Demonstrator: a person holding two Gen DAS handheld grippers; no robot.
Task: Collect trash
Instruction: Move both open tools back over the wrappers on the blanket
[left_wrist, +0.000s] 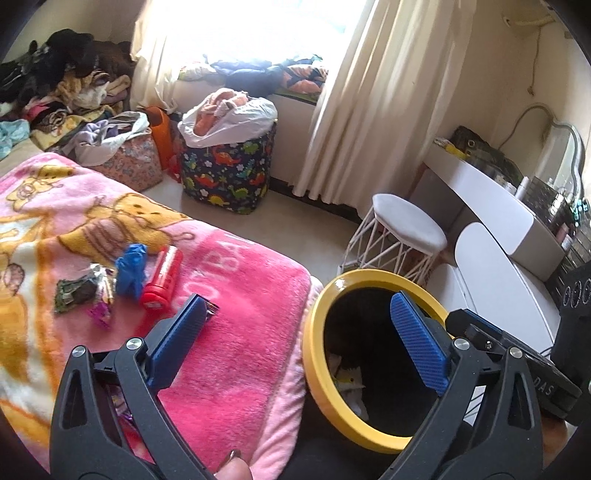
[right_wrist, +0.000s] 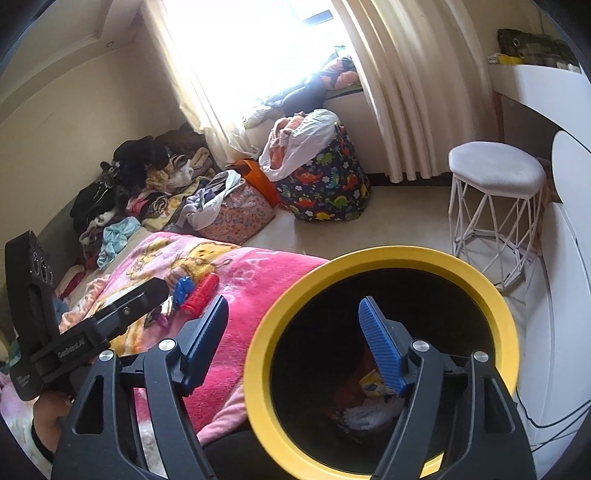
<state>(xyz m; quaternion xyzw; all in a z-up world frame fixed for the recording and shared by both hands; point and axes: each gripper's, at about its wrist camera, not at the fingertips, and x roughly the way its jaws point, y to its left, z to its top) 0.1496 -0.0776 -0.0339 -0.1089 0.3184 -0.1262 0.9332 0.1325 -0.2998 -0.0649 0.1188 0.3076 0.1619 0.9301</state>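
A black bin with a yellow rim (left_wrist: 314, 332) (right_wrist: 258, 332) stands against the edge of a pink blanket (left_wrist: 240, 354). Crumpled white and yellow wrappers (right_wrist: 373, 387) lie at its bottom. On the blanket lie a red tube (left_wrist: 162, 277) (right_wrist: 201, 291), a blue wrapper (left_wrist: 129, 269), a dark green wrapper (left_wrist: 74, 291) and a purple scrap (left_wrist: 99, 314). My left gripper (left_wrist: 299, 306) is open and empty, one finger over the blanket and one over the bin's mouth. My right gripper (right_wrist: 293, 306) is open and empty, straddling the bin's left rim.
A dinosaur-print basket (left_wrist: 229, 173) and a floral bag (left_wrist: 129, 158), both stuffed with clothes, sit on the floor by the curtain. A white wire stool (left_wrist: 406, 225) and a white dresser (left_wrist: 498, 221) stand right of the bin. Clothes are piled at the far left (right_wrist: 129, 184).
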